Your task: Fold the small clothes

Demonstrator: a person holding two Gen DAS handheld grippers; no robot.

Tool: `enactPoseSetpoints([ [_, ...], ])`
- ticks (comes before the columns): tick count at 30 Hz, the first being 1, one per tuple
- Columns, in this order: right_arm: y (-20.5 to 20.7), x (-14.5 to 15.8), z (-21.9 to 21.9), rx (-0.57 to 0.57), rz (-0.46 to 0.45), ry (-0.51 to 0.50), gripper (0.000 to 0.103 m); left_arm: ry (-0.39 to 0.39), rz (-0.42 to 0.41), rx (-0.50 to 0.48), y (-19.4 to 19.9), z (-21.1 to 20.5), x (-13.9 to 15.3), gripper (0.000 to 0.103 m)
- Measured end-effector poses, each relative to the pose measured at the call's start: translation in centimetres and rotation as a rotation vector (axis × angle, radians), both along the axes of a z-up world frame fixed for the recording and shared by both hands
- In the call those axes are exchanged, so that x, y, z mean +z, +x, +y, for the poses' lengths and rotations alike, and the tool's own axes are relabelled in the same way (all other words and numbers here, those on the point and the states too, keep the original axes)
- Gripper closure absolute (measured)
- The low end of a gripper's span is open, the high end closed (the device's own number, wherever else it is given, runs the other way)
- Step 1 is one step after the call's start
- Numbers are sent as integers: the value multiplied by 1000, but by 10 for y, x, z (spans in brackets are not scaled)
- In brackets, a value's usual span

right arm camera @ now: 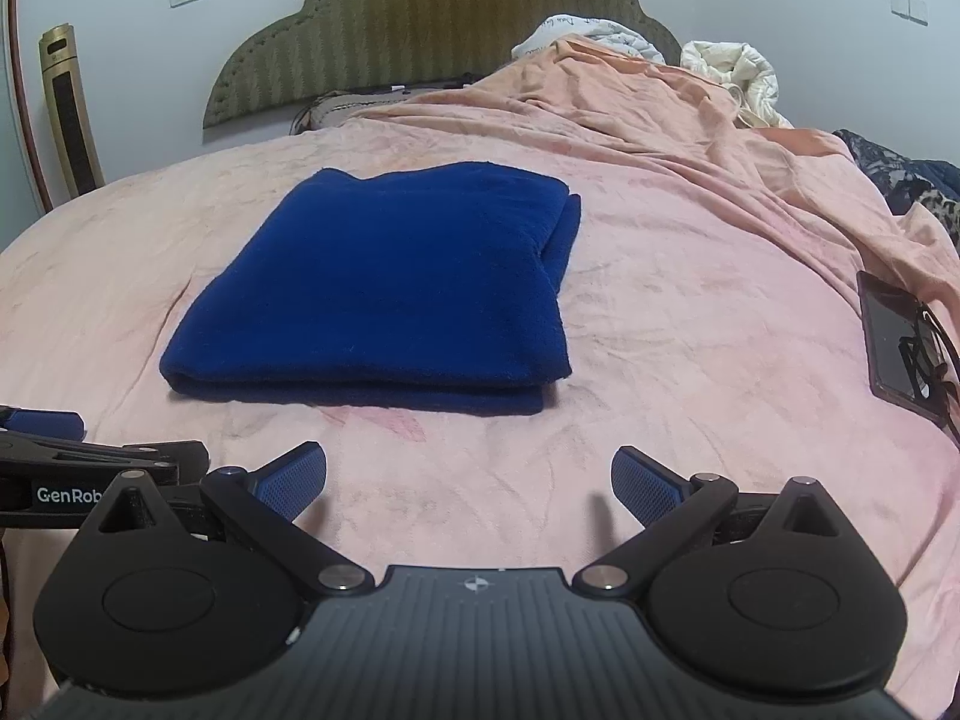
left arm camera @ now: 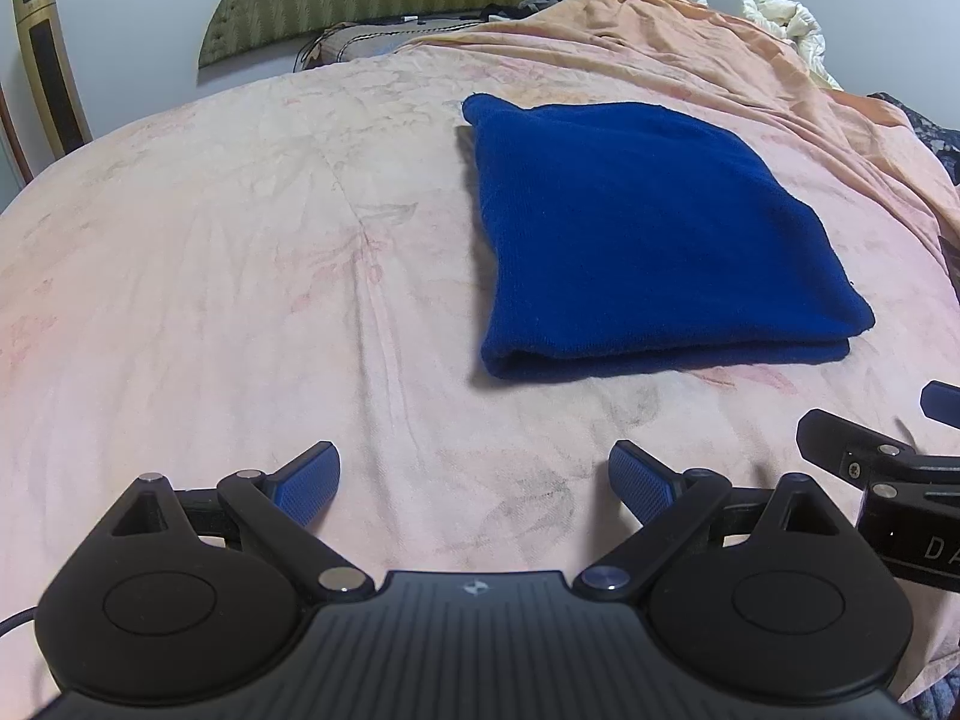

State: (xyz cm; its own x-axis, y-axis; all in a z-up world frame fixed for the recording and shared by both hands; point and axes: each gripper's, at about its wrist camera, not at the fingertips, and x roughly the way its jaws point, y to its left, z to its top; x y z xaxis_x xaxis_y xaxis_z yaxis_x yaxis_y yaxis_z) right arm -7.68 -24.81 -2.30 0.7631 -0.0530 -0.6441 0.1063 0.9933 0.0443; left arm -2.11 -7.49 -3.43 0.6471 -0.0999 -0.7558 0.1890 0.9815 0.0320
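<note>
A dark blue cloth (left arm camera: 648, 234) lies folded into a flat rectangle of several layers on the pink bedspread (left arm camera: 210, 276). In the right wrist view the same blue cloth (right arm camera: 390, 282) sits ahead and left of centre. My left gripper (left arm camera: 474, 483) hovers open over bare bedspread, short of the cloth's near left corner, with nothing between its blue pads. My right gripper (right arm camera: 468, 480) is open too, empty, just in front of the cloth's near edge. Each gripper shows at the edge of the other's view: the right one (left arm camera: 882, 468) and the left one (right arm camera: 72, 450).
A green padded headboard (right arm camera: 420, 30) stands at the far end. A bunched orange sheet (right arm camera: 690, 138) and white bedding (right arm camera: 738, 72) pile at the back right. A dark phone (right arm camera: 894, 342) with a cable lies at the right edge. A gold tower appliance (right arm camera: 66, 108) stands at the left wall.
</note>
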Motion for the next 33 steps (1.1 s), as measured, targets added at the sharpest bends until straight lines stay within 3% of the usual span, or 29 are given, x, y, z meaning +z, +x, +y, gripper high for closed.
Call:
enactPoseSetpoints([
  [33, -7, 4, -1, -1, -11, -1, 0, 10, 1, -6, -4, -4, 2, 6],
])
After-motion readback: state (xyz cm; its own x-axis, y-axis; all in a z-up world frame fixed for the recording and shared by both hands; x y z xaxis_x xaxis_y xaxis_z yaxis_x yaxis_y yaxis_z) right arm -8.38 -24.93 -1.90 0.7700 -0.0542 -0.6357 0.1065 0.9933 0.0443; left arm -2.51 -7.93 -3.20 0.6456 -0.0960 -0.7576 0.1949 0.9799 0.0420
